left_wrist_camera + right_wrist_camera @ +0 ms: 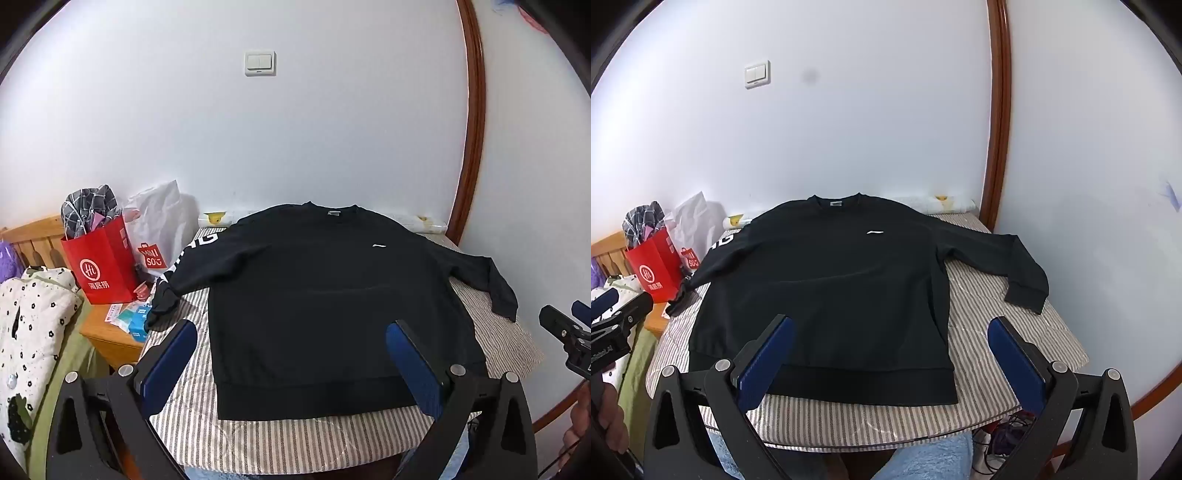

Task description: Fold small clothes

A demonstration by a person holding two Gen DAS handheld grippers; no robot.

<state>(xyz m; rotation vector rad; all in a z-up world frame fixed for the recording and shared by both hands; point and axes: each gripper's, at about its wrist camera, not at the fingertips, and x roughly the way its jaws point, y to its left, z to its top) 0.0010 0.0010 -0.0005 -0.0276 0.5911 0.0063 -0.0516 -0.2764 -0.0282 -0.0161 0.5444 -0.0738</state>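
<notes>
A black long-sleeved sweatshirt (325, 295) lies flat and face up on the striped table (295, 443), collar toward the wall, both sleeves spread out. It also shows in the right wrist view (827, 295). My left gripper (291, 332) is open and empty, held above the table's near edge over the sweatshirt's hem. My right gripper (892, 328) is open and empty, near the hem's right corner. The right gripper's fingers (561, 328) show at the left wrist view's right edge. The left gripper (617, 314) shows at the right wrist view's left edge.
A red paper bag (101, 266) and a white plastic bag (159, 229) stand on a wooden nightstand (107, 336) left of the table. A spotted quilt (33, 314) lies further left. The wall and a brown door frame (469, 147) are behind.
</notes>
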